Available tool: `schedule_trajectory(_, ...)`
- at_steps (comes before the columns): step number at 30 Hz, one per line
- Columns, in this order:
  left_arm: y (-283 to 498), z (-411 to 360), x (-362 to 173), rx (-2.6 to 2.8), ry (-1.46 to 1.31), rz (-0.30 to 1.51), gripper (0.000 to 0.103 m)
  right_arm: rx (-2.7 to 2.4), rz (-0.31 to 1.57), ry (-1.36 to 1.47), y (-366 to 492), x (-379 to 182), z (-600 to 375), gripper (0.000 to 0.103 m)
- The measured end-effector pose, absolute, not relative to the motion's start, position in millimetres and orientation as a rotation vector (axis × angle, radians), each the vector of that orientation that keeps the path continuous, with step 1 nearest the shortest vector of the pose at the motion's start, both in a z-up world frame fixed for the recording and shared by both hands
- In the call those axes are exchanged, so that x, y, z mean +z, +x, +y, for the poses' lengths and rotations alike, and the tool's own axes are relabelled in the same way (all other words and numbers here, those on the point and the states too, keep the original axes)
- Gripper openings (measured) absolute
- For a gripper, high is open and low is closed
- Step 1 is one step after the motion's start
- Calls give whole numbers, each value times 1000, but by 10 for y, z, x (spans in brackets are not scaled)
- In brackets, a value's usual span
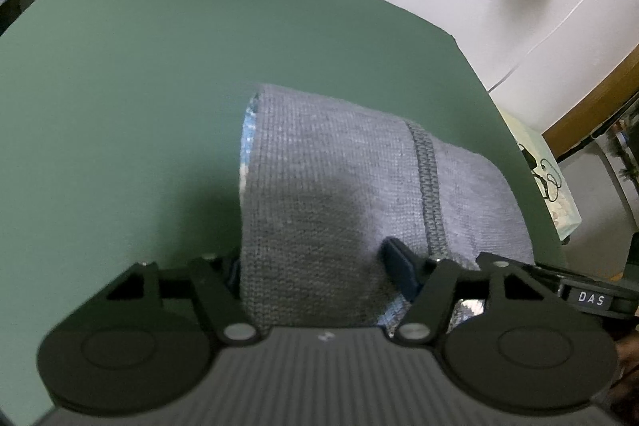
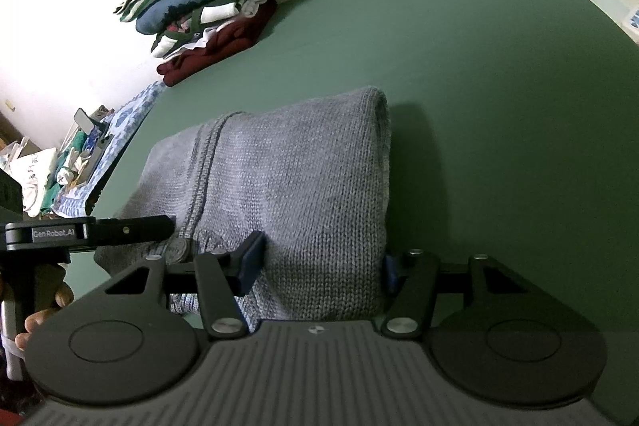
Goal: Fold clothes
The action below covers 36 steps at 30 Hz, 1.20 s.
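Observation:
A grey knit sweater [image 1: 339,186] lies folded into a thick bundle on the green table [image 1: 120,86], with a darker ribbed band across it. Its near end fills the gap of my left gripper [image 1: 315,264], and both pads press into the knit. In the right wrist view the same sweater [image 2: 287,178] sits between the fingers of my right gripper [image 2: 321,264], which is shut on its near edge. One finger of the left gripper [image 2: 135,225] reaches in from the left onto the sweater's other near corner. A person's hand [image 2: 44,306] holds that gripper.
A stack of folded clothes [image 2: 207,18], dark red at the bottom and green-striped on top, stands at the table's far edge against the white wall. A blue patterned cloth [image 2: 120,130] and clutter lie beyond the left edge. A pale box with cables [image 1: 555,178] sits off the right edge.

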<state>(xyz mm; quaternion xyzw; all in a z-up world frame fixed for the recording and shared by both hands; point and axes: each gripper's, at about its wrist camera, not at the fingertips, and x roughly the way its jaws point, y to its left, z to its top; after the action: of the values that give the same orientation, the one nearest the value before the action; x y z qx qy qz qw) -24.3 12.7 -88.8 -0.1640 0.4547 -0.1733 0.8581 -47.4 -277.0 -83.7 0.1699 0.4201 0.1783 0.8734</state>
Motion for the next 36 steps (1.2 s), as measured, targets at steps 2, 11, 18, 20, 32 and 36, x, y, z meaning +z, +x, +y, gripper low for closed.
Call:
schedule_trajectory(2, -239, 120, -887, -363, -342, 954, 68, 374, 875, 353, -478, -837, -2770, 60)
schedule_trajectory(11, -237, 126, -888, -361, -338, 954, 68, 382, 877, 344, -466, -832, -2761, 61)
schedule_trajectory(18, -245, 121, -894, -359, -336, 951, 68, 377, 871, 337, -476, -834, -2752, 60)
schedule_trajectory(20, -255, 118, -896, -357, -334, 947, 67, 376, 870, 336, -479, -834, -2751, 59)
schedule_trajectory(32, -266, 135, -904, -344, -343, 945, 61, 399, 887, 320, -426, -823, -2775, 57)
schedule_trajectory(36, -294, 160, -905, -342, -353, 949, 57, 424, 913, 324, -391, -807, -2839, 49)
